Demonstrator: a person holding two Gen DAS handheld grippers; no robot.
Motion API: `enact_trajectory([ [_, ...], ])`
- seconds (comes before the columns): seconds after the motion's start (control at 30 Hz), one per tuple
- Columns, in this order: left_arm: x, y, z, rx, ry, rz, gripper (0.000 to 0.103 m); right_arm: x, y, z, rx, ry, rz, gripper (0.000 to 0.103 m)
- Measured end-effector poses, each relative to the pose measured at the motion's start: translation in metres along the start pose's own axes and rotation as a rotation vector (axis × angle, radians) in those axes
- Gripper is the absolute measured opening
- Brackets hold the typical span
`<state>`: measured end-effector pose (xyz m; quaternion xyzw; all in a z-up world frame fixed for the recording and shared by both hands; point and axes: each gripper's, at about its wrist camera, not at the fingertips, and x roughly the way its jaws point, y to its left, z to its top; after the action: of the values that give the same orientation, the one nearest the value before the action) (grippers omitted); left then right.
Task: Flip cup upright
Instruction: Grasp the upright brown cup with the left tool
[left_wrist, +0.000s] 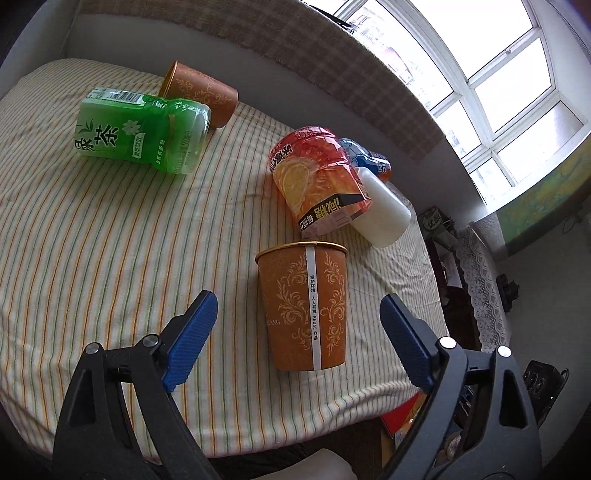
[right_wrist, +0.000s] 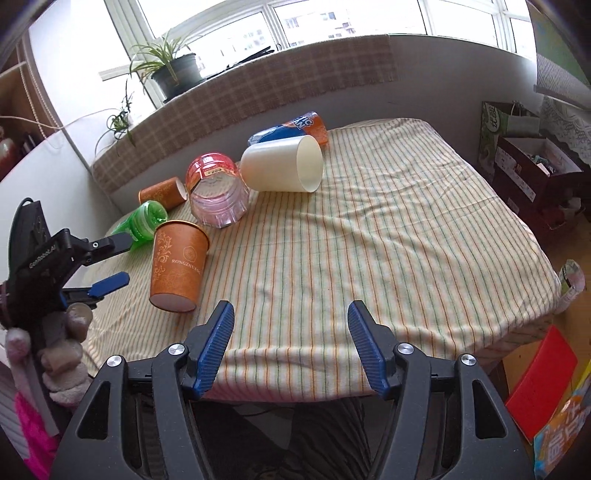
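My gripper pads (left_wrist: 190, 341) are ribbed blue plastic on matt black frames. The orange cup (left_wrist: 304, 306) looks like matt printed paper (gold-rimmed), standing on a soft, wrinkled striped cloth (left_wrist: 110, 240).

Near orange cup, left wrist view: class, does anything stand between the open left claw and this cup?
Nothing visible does. The near orange cup sits straight ahead of the open left claw, with only bare striped cloth between them. The red cup and white cup lie beyond it, out of the path.
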<state>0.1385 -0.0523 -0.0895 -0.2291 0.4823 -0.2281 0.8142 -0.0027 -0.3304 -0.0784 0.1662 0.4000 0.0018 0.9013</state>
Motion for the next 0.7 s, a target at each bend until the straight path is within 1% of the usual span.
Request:
enact_trajectory([
  [0.03, 0.004, 0.000, 0.002, -0.009, 0.014, -0.017, 0.085, 0.000, -0.001, 0.000, 0.003, 0.002, 0.002, 0.063],
  [0.1, 0.012, 0.001, 0.007, -0.023, 0.036, -0.041, 0.085, 0.000, -0.004, -0.001, 0.009, 0.006, 0.005, 0.063],
  [0.27, 0.031, 0.002, 0.014, -0.053, 0.077, -0.060, 0.084, 0.002, -0.008, -0.002, 0.027, 0.016, 0.009, 0.063],
  [0.5, 0.049, 0.003, 0.019, -0.063, 0.111, -0.054, 0.083, 0.003, -0.017, -0.003, 0.055, 0.018, -0.008, 0.063],
  [0.53, 0.052, 0.003, 0.020, -0.066, 0.114, -0.054, 0.082, 0.004, -0.018, -0.003, 0.061, 0.019, -0.008, 0.063],
  [0.6, 0.055, 0.005, 0.019, -0.071, 0.124, -0.053, 0.074, 0.004, -0.019, -0.003, 0.064, 0.021, -0.009, 0.063],
  [0.67, 0.056, 0.005, 0.019, -0.073, 0.125, -0.056, 0.074, 0.004, -0.019, -0.003, 0.063, 0.023, -0.010, 0.063],
  [0.7, 0.057, 0.004, 0.019, -0.069, 0.125, -0.054, 0.072, 0.005, -0.019, -0.003, 0.061, 0.025, -0.011, 0.063],
])
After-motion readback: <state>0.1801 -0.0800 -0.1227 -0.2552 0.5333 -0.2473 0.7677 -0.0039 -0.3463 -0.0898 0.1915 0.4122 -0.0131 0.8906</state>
